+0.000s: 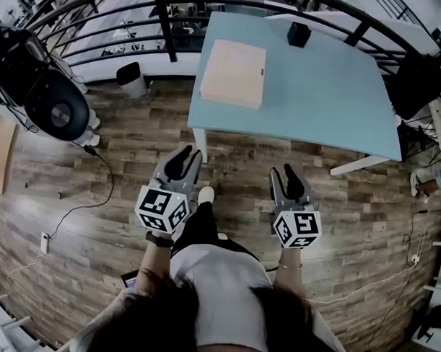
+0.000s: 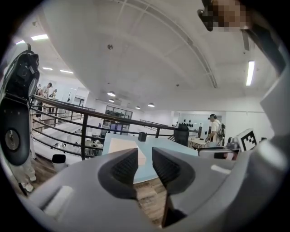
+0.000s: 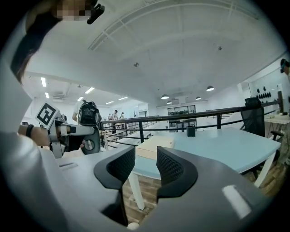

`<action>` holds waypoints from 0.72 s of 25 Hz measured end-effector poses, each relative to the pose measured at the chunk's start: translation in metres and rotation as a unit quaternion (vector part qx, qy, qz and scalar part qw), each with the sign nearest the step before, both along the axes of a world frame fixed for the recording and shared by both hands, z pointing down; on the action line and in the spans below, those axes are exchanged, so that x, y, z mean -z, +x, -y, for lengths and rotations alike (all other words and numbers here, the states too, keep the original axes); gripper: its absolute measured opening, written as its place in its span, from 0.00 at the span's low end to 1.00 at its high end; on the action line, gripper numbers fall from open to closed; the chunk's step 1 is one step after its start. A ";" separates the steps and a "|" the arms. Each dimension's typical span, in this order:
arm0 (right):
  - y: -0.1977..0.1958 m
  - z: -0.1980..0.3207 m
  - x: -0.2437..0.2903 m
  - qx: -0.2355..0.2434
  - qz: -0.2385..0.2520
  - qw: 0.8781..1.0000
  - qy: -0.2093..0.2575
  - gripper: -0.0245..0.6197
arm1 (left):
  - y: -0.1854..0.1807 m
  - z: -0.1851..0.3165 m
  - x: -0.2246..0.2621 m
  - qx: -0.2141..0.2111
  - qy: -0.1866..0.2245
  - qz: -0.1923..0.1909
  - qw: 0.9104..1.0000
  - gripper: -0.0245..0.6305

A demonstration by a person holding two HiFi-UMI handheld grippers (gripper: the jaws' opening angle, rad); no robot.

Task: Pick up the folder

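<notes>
The folder (image 1: 233,73) is a flat, pale peach rectangle lying on the left part of the light blue table (image 1: 331,96). Both grippers hang over the wooden floor, short of the table's near edge. My left gripper (image 1: 186,156) points toward the table's left corner, open by a narrow gap with nothing between its jaws. My right gripper (image 1: 288,172) is also open and empty. In the left gripper view, the folder (image 2: 115,146) shows beyond the left gripper (image 2: 145,156). In the right gripper view, the folder (image 3: 154,145) lies on the table past the right gripper (image 3: 146,158).
A small black box (image 1: 298,34) stands at the table's far edge. A black railing (image 1: 164,22) runs behind the table. A round black device (image 1: 56,112) with a floor cable stands at the left, and a white bin (image 1: 130,78) nearby. A person (image 2: 214,129) stands far off.
</notes>
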State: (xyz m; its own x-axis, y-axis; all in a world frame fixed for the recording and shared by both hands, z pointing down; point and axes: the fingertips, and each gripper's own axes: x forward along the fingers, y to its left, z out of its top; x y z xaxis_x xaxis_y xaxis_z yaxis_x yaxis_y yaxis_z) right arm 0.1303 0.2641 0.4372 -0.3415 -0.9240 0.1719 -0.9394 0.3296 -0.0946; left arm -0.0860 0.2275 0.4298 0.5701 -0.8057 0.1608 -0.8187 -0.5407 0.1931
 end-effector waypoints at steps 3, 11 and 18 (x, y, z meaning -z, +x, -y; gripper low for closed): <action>-0.001 0.038 0.005 -0.005 -0.003 1.000 -0.001 0.23 | 0.003 0.040 0.006 -0.010 0.001 -0.005 1.000 0.19; -0.009 0.126 0.016 -0.024 -0.009 1.000 -0.002 0.28 | -0.007 0.137 0.020 -0.029 0.010 -0.009 0.999 0.20; -0.018 0.179 0.013 -0.044 -0.001 0.999 -0.015 0.34 | -0.020 0.193 0.012 -0.053 0.001 -0.008 0.999 0.20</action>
